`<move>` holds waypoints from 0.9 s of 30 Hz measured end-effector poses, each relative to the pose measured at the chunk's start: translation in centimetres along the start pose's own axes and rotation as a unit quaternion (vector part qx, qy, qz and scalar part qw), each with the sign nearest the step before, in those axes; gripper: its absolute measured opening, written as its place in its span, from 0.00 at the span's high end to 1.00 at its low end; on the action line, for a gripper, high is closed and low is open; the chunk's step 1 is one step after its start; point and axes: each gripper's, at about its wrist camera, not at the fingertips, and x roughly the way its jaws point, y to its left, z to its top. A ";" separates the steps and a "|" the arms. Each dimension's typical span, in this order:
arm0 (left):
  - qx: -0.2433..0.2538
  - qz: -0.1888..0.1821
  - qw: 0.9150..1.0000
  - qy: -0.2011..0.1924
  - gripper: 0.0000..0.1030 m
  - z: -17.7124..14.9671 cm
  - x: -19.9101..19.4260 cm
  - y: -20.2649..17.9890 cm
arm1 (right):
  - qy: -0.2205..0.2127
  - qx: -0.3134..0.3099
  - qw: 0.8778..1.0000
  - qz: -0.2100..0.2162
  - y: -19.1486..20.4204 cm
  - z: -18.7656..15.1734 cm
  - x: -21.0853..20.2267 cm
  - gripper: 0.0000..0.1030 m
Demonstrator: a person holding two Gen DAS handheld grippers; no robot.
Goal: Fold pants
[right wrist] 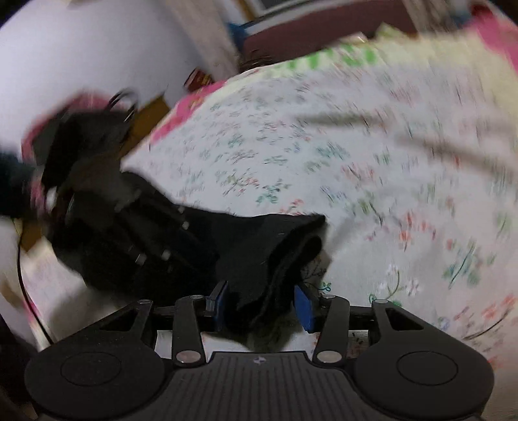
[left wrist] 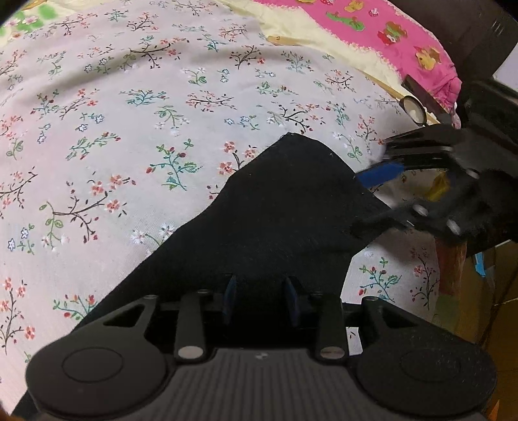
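Observation:
The black pants [left wrist: 285, 210] lie on the floral bedsheet [left wrist: 129, 113] and run back under my left gripper [left wrist: 261, 299]. The left fingers, with blue pads, stand a little apart with the black cloth between them. In the left wrist view my right gripper [left wrist: 372, 200] is at the right, on the pants' far edge. In the blurred right wrist view my right gripper [right wrist: 262, 306] has a thick bunch of the black pants [right wrist: 275, 246] between its blue pads. My left gripper [right wrist: 136, 226] shows there at the left, on the same cloth.
A pink cartoon-print blanket [left wrist: 388, 32] and a yellow cloth [left wrist: 307, 29] lie at the bed's far side. A wooden stick [left wrist: 285, 40] lies near them. The bed's edge drops off at the right, with a cardboard box [left wrist: 498, 291] beyond it. A white wall [right wrist: 81, 48] is behind.

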 end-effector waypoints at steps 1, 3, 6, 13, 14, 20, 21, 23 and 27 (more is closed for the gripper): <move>0.000 0.000 1.000 0.000 0.58 0.0 0.0 0.0 | 0.005 -0.035 0.999 -0.010 1.0 -0.1 -0.5 0.69; -0.001 0.001 1.000 0.001 0.58 0.1 0.1 0.0 | 0.017 -0.101 0.994 -0.027 2.4 -0.2 -0.9 0.69; 0.004 0.004 1.000 0.003 0.57 0.1 0.3 -0.2 | 0.037 -0.113 0.993 -0.012 1.5 0.2 0.1 0.69; 0.005 0.006 1.000 -0.001 0.57 -0.1 0.2 -0.3 | 0.065 -0.055 0.996 0.025 -0.5 1.0 3.9 0.94; 0.002 0.005 1.000 -0.002 0.57 -0.1 0.1 -0.3 | 0.079 -0.015 0.996 0.028 -0.8 1.4 3.9 0.98; -0.004 -0.020 1.000 -0.013 0.57 0.3 -1.7 -1.3 | 0.138 0.340 0.918 0.151 -1.6 3.2 1.4 1.00; 0.005 -0.014 1.000 -0.021 0.57 0.3 -2.4 -1.7 | 0.136 0.365 0.907 0.158 -1.5 3.8 0.7 1.00; 0.014 -0.002 0.999 -0.035 0.56 0.2 -3.4 -1.9 | 0.104 0.435 0.873 0.193 -2.4 4.6 -0.5 1.00; -0.005 0.003 0.999 -0.050 0.55 0.2 -2.6 -1.0 | 0.037 0.502 0.846 0.173 -5.7 4.7 -1.2 0.99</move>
